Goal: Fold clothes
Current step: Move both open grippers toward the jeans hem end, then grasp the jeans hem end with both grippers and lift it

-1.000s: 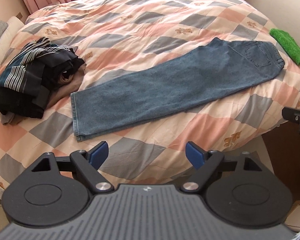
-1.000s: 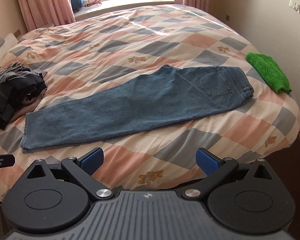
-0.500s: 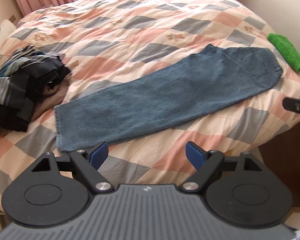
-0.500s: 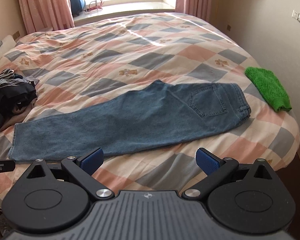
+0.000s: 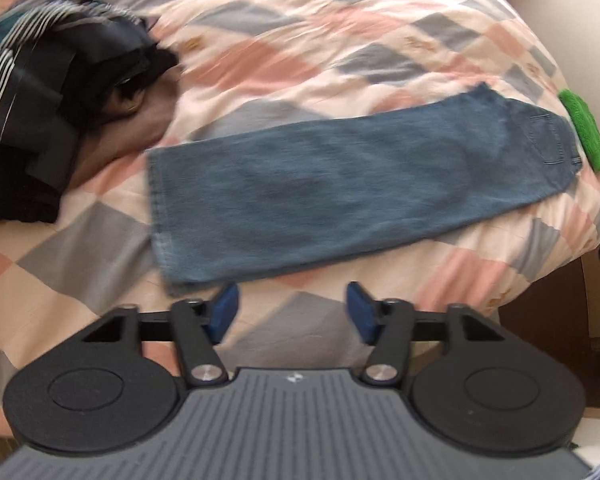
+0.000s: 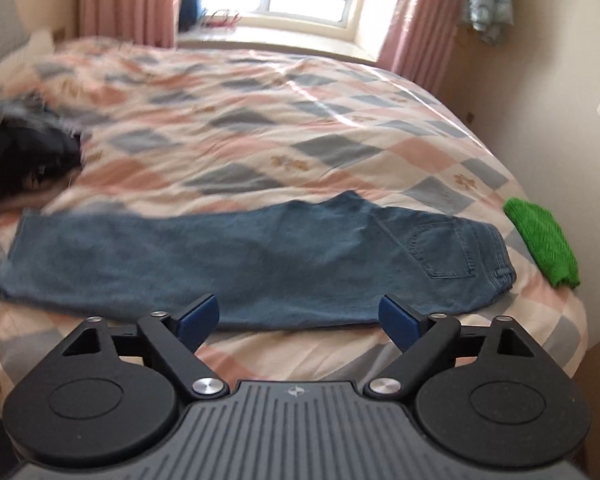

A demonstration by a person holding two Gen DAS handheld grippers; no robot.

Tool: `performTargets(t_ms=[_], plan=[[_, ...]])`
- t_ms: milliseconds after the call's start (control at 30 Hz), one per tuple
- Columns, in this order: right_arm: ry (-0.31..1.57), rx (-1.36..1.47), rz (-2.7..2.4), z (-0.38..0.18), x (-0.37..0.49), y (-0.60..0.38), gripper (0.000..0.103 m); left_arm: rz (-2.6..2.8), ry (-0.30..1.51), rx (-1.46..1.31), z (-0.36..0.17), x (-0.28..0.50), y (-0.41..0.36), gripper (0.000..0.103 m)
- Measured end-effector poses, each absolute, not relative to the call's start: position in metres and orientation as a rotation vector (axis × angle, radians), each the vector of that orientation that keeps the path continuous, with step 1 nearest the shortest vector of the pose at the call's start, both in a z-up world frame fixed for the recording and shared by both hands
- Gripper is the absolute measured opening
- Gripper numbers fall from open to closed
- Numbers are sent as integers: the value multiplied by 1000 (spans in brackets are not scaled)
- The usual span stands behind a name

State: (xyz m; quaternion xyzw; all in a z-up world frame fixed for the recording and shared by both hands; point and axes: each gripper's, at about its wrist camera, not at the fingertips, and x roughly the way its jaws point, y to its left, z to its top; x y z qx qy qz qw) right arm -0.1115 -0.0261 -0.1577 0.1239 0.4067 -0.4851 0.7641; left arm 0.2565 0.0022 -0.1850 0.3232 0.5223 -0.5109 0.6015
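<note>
Both views have closed on the bed: jeans [image 5: 352, 192] lie at twelve o'clock, long axis nine-to-three; we hold left gripper [image 5: 292, 314], nearest the hem, and right gripper [image 6: 298, 320] wide, empty.

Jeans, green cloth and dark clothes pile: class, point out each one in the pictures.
jeans [image 6: 228, 264], right wrist view, middle of the leg.
green cloth [image 6: 542, 242], right wrist view, centre of its knitted surface.
dark clothes pile [image 5: 40, 92], left wrist view, top of the heap.
</note>
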Motion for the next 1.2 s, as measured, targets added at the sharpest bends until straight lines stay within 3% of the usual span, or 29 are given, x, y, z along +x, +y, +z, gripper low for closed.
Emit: performTargets(t_ms=[67,167,233,400,467,533,600,1100,1200], plan=[[933,232,-1007,-174,-69,-8,74,-1185,1257,750,-199,290,4,25],[1000,209,-897,-204,-2,19,45,-1192,1363,742,-234,327,9,25],[1044,195,-819,-226,41,36,37,-1176,1476,660,-257,350,26,25],[1088,94,-647,-280,127,79,39,-1112,1683,426,-308,392,42,25],[1082,33,-586,-300,152,93,39,-1090,1733,344,-326,407,42,32],[1059,-21,-545,-313,168,99,42,-1102,1720,319,-336,418,33,36],[1029,-57,-529,-327,183,110,52,-1119,1702,326,-346,427,24,39],[962,-447,-684,-405,246,156,58,-1231,1743,140,-392,469,-9,40],[967,-472,-700,-408,252,155,58,-1269,1729,142,-388,468,-14,33]])
